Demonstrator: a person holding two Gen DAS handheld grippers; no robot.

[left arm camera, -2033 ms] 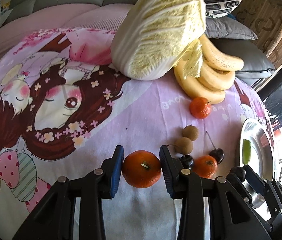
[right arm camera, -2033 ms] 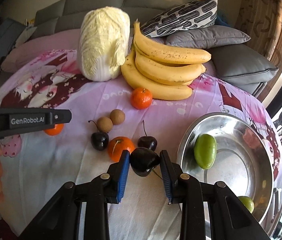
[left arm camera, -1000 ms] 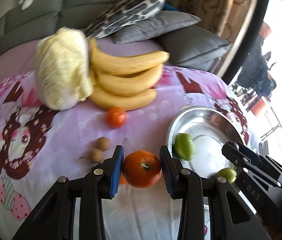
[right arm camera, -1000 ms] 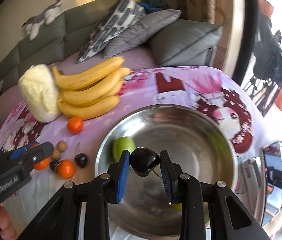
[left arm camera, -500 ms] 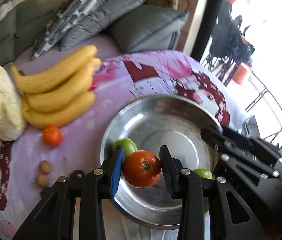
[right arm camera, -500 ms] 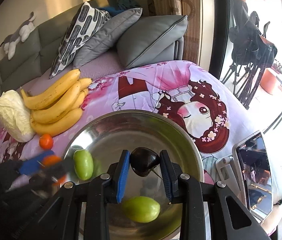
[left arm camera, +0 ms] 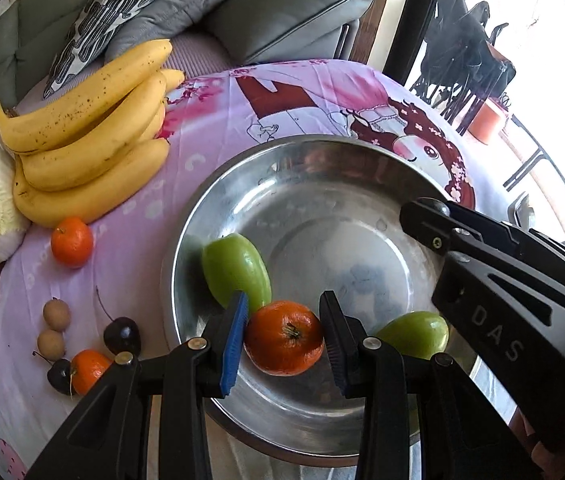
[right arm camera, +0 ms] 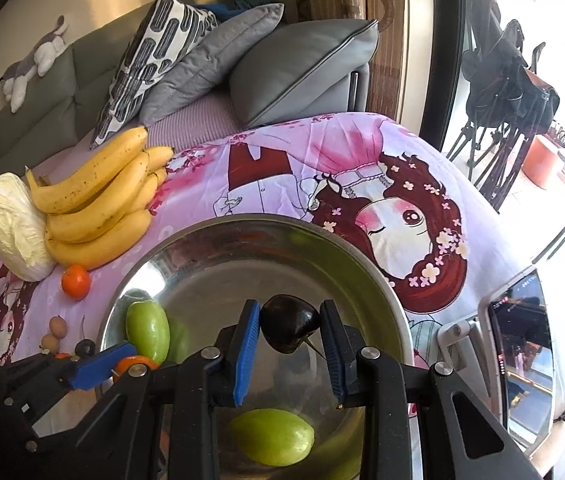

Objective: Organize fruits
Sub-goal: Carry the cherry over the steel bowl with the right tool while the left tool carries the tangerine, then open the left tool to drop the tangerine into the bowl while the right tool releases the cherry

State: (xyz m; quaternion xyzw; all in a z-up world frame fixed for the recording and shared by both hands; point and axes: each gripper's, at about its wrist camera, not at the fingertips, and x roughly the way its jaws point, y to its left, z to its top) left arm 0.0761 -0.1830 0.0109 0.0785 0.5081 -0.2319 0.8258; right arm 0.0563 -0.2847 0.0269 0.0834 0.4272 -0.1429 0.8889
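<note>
Steel bowl (left arm camera: 186, 240) below: L tongs (left arm camera: 284, 336) clamp mandarin (left arm camera: 284, 338); R tongs (right arm camera: 290, 330) clamp cherry (right arm camera: 288, 322); phone (right arm camera: 522, 344) R-view only.

Shiny metal bowl (left arm camera: 218, 204); printed cloth cover (left arm camera: 210, 120); glossy cherry (right arm camera: 290, 324).

A grey sofa (right arm camera: 62, 92) with 3 cushions (right arm camera: 210, 52) stands behind the table, sunlit glass door (right arm camera: 522, 80) at right.

both wrist views: steep, close | shared: steel bowl (left arm camera: 210, 208)
</note>
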